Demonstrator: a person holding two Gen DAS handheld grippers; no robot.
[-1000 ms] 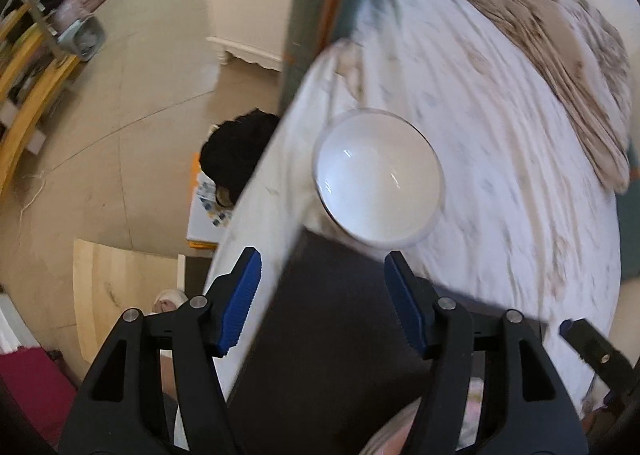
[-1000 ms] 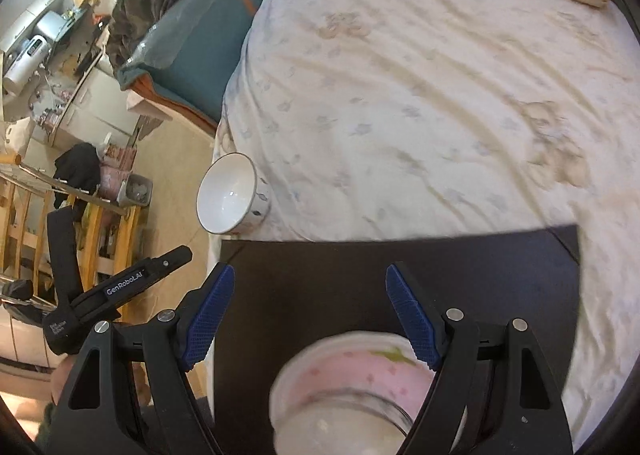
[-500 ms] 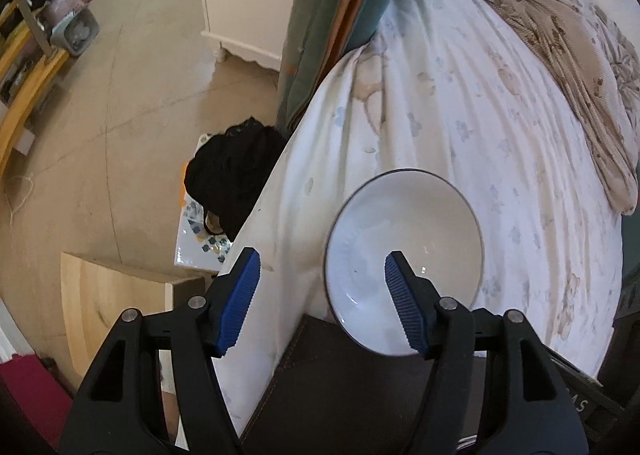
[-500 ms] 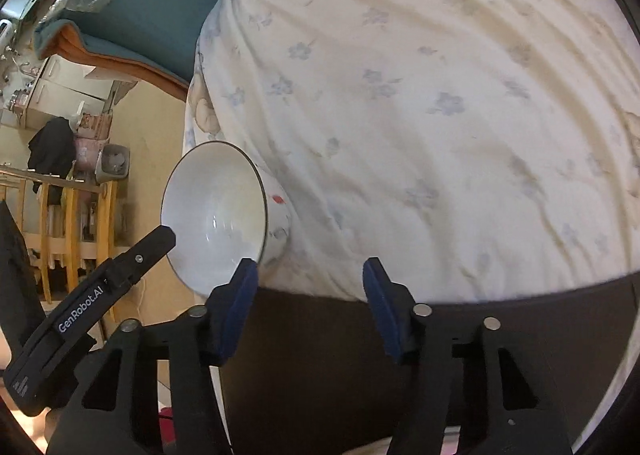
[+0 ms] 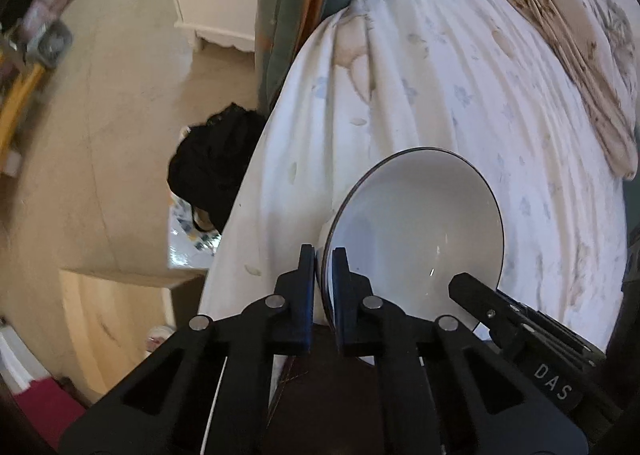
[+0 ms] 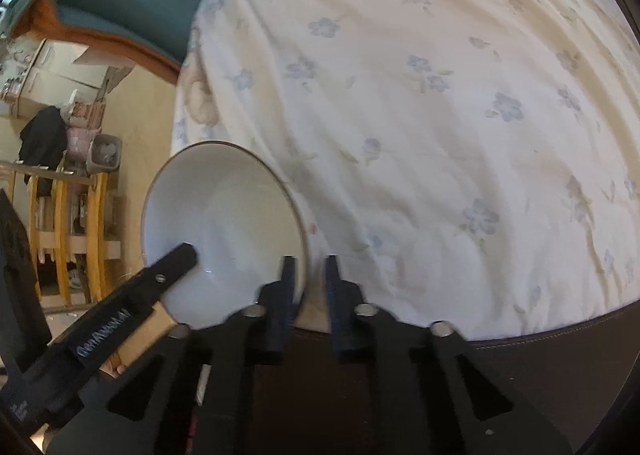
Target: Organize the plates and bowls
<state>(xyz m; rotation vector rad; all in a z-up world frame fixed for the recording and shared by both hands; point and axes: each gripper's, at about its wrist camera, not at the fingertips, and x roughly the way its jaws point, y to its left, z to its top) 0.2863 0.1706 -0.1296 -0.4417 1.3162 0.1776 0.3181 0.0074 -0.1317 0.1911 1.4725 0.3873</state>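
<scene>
Two tongs — one bowl

One white bowl, two claws, left claw, right claw, one floral bedsheet

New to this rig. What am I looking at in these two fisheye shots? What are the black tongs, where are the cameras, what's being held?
There is no robot here. A person holds a hand-operated claw in each hand, and each claw has a fisheye camera looking forward along its two fingers. One picture is therefore the left hand's view and the other the right hand's, and each also catches the tip of the other claw.

The surface is a bed with a flowered bedsheet. A dark mat lies on its near edge. One white bowl with a thin dark rim sits just beyond the mat.

The left claw and the right claw have just closed. Each pinches the bowl's rim, on opposite sides, with one finger inside and one outside.
</scene>
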